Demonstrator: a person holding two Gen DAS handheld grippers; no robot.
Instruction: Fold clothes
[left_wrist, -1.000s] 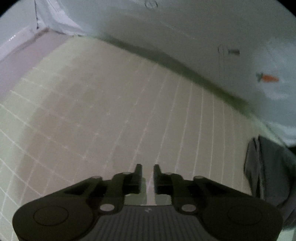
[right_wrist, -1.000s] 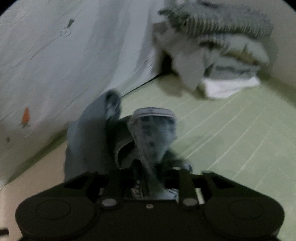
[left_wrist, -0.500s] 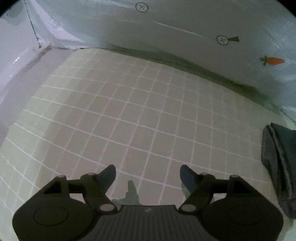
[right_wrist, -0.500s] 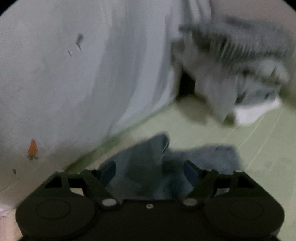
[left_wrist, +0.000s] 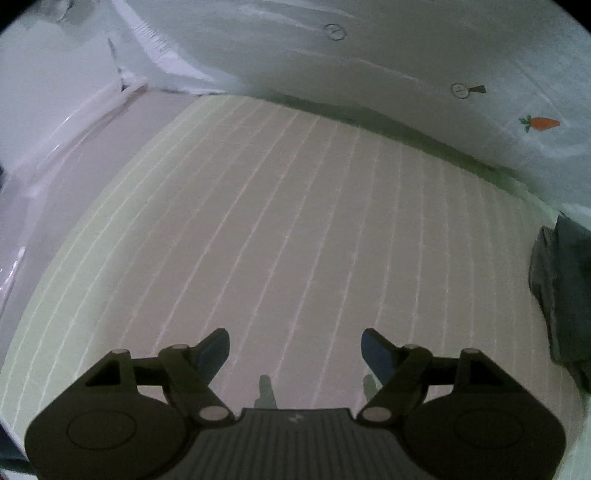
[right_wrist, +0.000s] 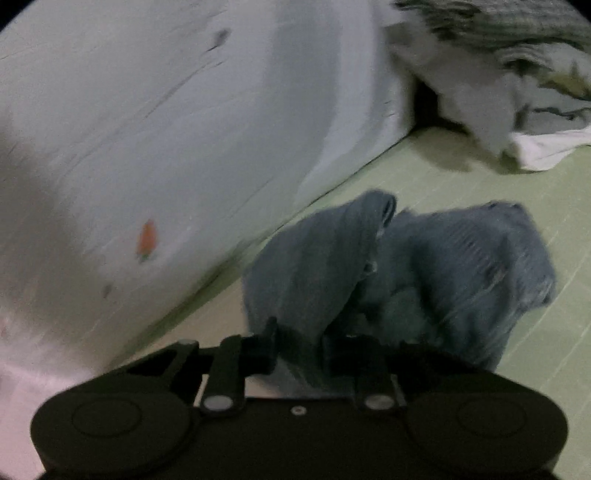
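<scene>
The jeans (right_wrist: 399, 280) are smeared by motion blur, their near part hidden behind the right gripper (right_wrist: 299, 347); the clothes pile (right_wrist: 509, 74) is cut by the top and right edges; in the left view a dark cloth (left_wrist: 565, 295) runs off the right edge.

Dim light; pale green gridded mat (left_wrist: 295, 229) meets white carrot-printed bedding (left_wrist: 424, 55)
</scene>
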